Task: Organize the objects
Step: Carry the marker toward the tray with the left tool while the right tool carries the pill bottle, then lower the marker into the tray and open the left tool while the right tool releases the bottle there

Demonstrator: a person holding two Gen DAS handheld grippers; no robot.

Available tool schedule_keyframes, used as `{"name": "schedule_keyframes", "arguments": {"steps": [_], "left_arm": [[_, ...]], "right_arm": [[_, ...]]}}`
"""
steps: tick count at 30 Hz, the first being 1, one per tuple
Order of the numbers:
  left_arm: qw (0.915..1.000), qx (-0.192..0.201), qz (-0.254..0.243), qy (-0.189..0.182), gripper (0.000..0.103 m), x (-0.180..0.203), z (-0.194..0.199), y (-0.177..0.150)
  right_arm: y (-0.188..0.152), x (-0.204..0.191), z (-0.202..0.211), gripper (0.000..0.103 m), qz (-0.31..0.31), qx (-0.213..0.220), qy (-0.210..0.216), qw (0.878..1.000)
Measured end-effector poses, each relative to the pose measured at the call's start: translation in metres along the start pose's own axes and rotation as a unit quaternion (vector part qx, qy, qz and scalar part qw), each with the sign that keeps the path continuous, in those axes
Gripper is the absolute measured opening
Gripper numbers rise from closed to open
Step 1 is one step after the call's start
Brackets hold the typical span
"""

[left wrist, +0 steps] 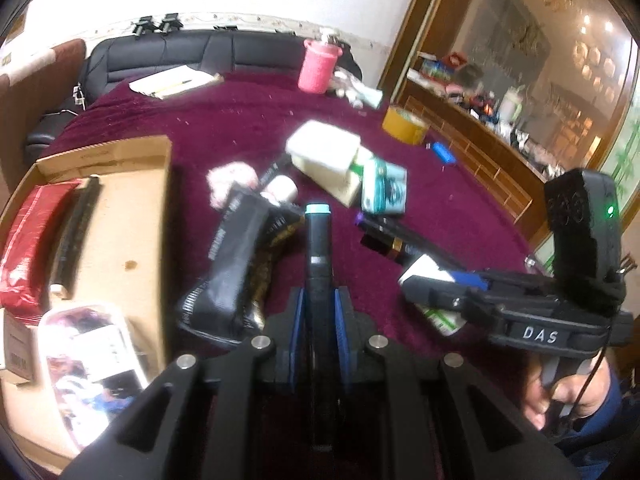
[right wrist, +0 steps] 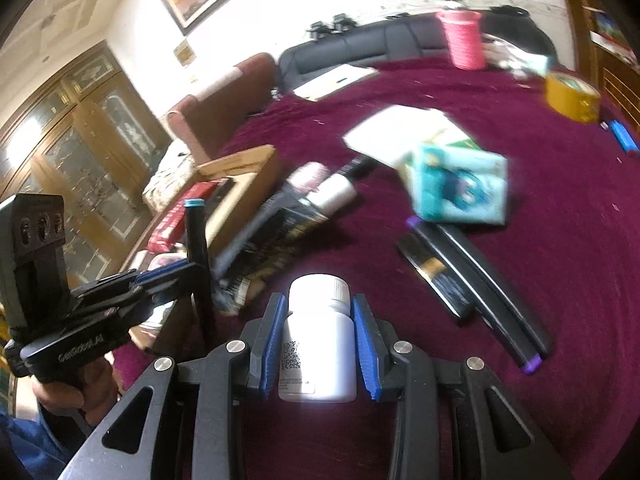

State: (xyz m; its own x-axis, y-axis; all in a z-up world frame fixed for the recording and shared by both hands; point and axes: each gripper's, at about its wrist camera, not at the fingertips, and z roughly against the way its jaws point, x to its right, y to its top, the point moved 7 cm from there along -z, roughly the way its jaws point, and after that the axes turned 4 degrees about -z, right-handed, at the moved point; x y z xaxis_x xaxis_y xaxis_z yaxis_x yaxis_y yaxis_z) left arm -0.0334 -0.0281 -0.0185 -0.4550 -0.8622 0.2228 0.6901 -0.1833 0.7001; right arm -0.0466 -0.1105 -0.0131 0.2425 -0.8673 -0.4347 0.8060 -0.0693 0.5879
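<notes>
left gripper (left wrist: 318,320): clamping a dark marker (left wrist: 317,240) with teal cap, pointing toward 12 o'clock, lifted above the cloth.
right gripper (right wrist: 320,312): pinching a white pill bottle (right wrist: 318,340) by its body, cap forward.
box (left wrist: 132,208): cardboard, sitting at 9 o'clock of the left view, already holding a red packet (left wrist: 28,248).
step, my read: both items are heading for the box.
tip: marker going in first, flat beside the packet; bottle arm waiting so the grippers aren't colliding.
clutter: teal carton (right wrist: 460,188) and black pouch (left wrist: 236,256) lying at 12 o'clock.
</notes>
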Motion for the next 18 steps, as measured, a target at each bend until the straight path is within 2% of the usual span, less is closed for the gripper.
{"name": "schedule_keyframes", "arguments": {"steps": [5,9,13,18], "left_arm": [[0.9987,0.035,0.026,0.029,0.015,-0.031,0.030,0.009],[0.9952,0.052,0.052,0.065,0.015,-0.068,0.052,0.012],[0.9936,0.045,0.086,0.058,0.020,-0.096,0.056,0.013],[0.9930,0.053,0.096,0.044,0.020,-0.112,0.063,0.022]], "right_arm": [[0.018,-0.033,-0.008,0.037,0.025,-0.009,0.027,0.999],[0.033,-0.060,-0.022,0.037,0.035,-0.026,0.055,0.998],[0.052,-0.088,-0.046,0.037,0.043,-0.042,0.072,0.996],[0.071,-0.105,-0.079,0.038,0.043,-0.051,0.074,0.995]]}}
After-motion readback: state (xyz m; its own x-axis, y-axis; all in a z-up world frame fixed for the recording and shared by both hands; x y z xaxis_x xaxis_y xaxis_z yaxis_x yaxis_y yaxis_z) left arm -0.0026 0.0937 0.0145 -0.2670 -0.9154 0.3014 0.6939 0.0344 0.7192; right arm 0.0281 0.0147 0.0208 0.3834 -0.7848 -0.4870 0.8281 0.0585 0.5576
